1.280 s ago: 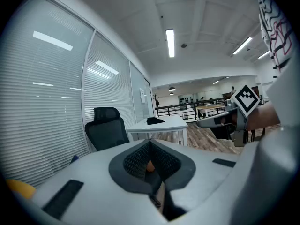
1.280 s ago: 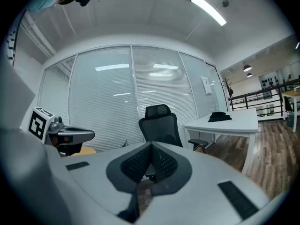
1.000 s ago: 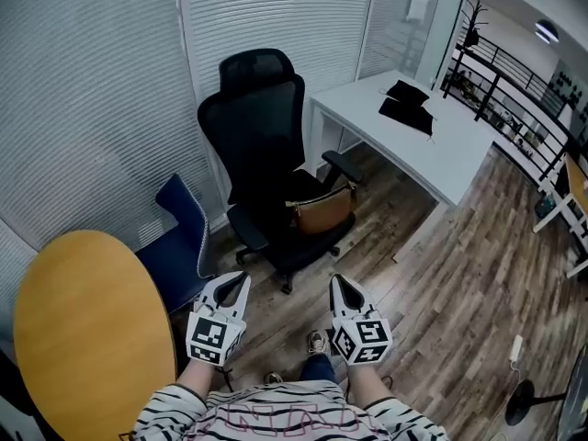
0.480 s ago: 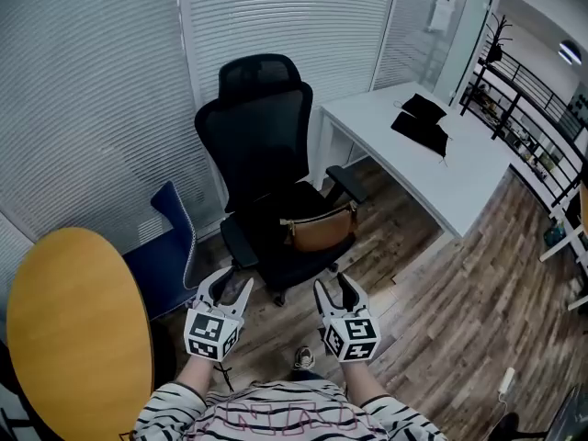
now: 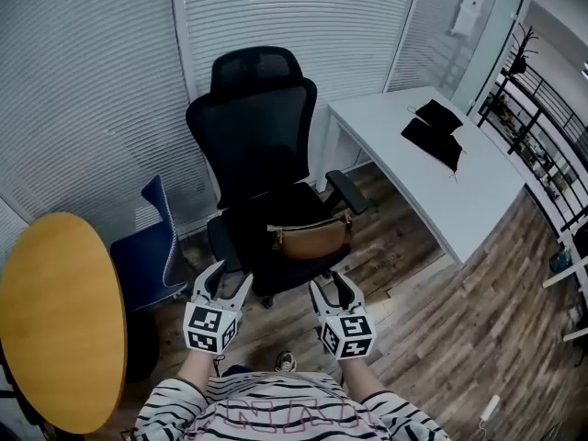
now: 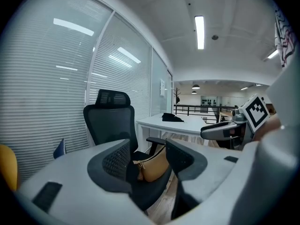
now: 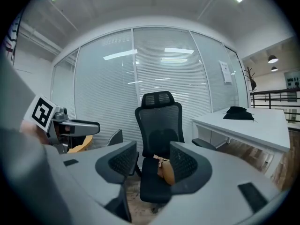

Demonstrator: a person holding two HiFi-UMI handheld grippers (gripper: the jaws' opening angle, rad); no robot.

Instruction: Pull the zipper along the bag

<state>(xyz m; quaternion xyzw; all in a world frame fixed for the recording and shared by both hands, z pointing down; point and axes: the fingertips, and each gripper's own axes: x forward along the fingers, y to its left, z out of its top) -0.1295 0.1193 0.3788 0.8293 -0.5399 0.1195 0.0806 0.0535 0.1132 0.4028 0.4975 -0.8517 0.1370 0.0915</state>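
Chair [image 5: 257, 127] nearer, tan bag [image 5: 310, 237] on its seat

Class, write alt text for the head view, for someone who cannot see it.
A tan bag lies on the seat of a black office chair, seen from above. Closer in, two empty grippers point toward it: the left gripper with jaws opening, the right gripper with jaws apart. A white desk stands at right.

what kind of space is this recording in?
Most likely an office, perhaps a partitioned meeting room: a black mesh office chair with a tan bag on its seat, a long white desk beside it, and slatted blinds behind.
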